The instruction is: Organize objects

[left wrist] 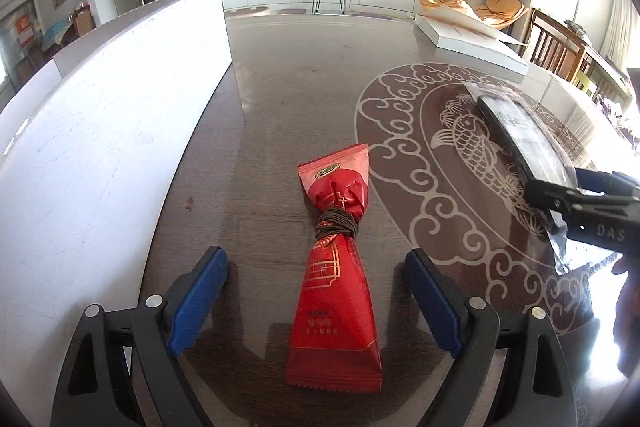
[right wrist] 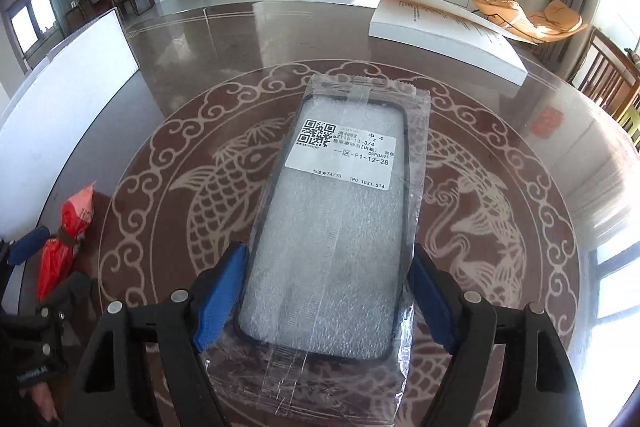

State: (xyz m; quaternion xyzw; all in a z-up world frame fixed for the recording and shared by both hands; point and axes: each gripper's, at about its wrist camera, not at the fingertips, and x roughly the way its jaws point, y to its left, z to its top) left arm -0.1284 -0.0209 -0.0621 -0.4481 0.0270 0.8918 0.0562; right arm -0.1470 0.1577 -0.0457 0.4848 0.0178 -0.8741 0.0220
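A red snack packet [left wrist: 335, 279] with a brown cord wound round its middle lies flat on the dark glass table, between the fingers of my left gripper [left wrist: 316, 301], which is open with wide gaps on both sides. It also shows in the right wrist view [right wrist: 66, 239] at far left. A phone case in a clear plastic bag [right wrist: 332, 227] with a white label lies on the carp pattern. My right gripper [right wrist: 326, 297] straddles its near end, blue pads touching or nearly touching its edges. In the left wrist view the case [left wrist: 524, 135] is at right.
A tall white board [left wrist: 100, 147] stands along the table's left side. A flat white box [right wrist: 444, 31] with a paper sheet lies at the far right of the table. Wooden chairs [right wrist: 616, 79] stand beyond the right rim.
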